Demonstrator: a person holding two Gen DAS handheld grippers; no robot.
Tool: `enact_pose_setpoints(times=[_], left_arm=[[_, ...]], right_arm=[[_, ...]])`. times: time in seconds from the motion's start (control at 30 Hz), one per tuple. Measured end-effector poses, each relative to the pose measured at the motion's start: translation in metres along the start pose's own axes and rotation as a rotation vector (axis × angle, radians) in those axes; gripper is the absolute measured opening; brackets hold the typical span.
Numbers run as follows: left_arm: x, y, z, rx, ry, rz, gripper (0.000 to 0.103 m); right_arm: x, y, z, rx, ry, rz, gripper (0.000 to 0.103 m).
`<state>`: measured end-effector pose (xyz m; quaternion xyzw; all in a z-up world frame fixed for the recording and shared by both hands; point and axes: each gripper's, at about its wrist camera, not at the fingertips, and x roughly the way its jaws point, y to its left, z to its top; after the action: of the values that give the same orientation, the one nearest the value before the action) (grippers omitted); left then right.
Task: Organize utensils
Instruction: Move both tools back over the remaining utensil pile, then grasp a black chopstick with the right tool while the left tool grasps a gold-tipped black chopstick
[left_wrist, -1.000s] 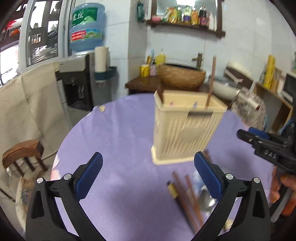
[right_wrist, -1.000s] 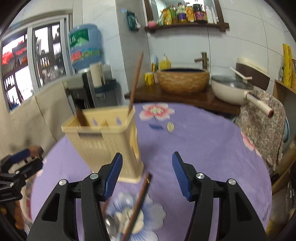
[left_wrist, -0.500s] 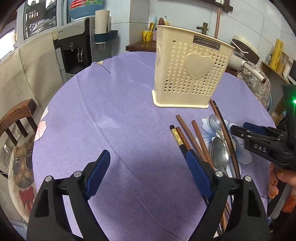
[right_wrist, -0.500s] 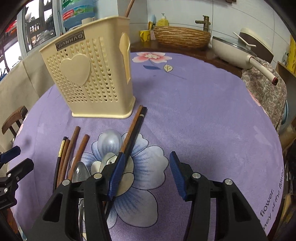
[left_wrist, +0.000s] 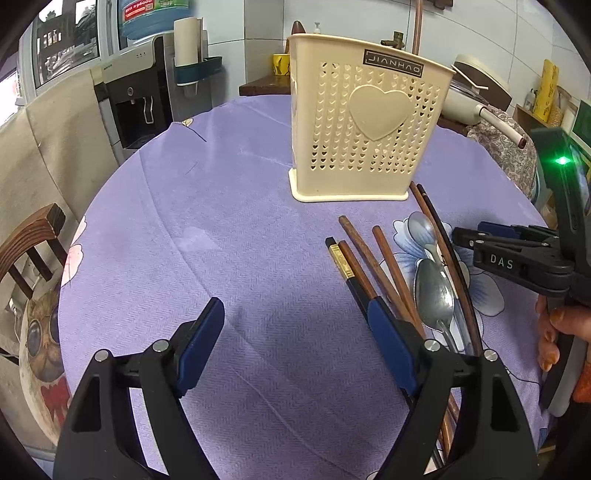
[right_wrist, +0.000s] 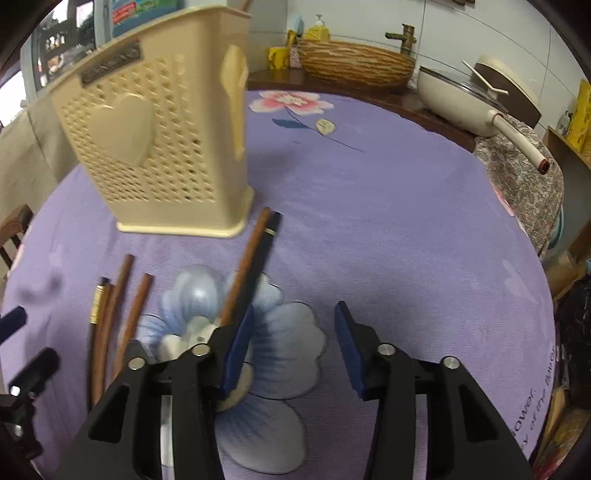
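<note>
A cream perforated utensil holder with a heart stands on the purple tablecloth; it also shows in the right wrist view. A chopstick sticks out of its top. Several brown and black chopsticks and two metal spoons lie loose in front of it. My left gripper is open and empty, low over the cloth, its right finger beside the chopsticks. My right gripper is open and empty over the flower print, its left finger above two chopsticks. It shows at the right in the left wrist view.
A wooden chair stands at the table's left edge. Behind the table are a water dispenser, a wicker basket and a cream pan on a counter.
Both grippers have come down and closer to the table, so the holder and loose utensils look larger. The right gripper has shifted toward the chopsticks beside the holder.
</note>
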<state>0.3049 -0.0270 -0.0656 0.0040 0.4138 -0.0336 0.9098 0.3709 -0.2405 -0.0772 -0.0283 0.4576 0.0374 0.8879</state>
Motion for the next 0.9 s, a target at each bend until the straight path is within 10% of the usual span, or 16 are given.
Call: enact_pose_setpoints(times=[0.2, 0.53, 0.9], left_arm=[[0.000, 0.005, 0.004, -0.028, -0.004, -0.006, 0.079], [0.000, 0.004, 0.002, -0.022, 0.001, -0.013, 0.079], [0.010, 0.001, 0.005, -0.053, 0.045, -0.058, 0.066]], right_arm=[[-0.005, -0.003, 0.006, 0.062, -0.017, 0.122, 0.039], [0.013, 0.008, 0.014, 0.014, 0.007, 0.010, 0.035], [0.030, -0.009, 0.034, 0.101, 0.019, 0.090, 0.024]])
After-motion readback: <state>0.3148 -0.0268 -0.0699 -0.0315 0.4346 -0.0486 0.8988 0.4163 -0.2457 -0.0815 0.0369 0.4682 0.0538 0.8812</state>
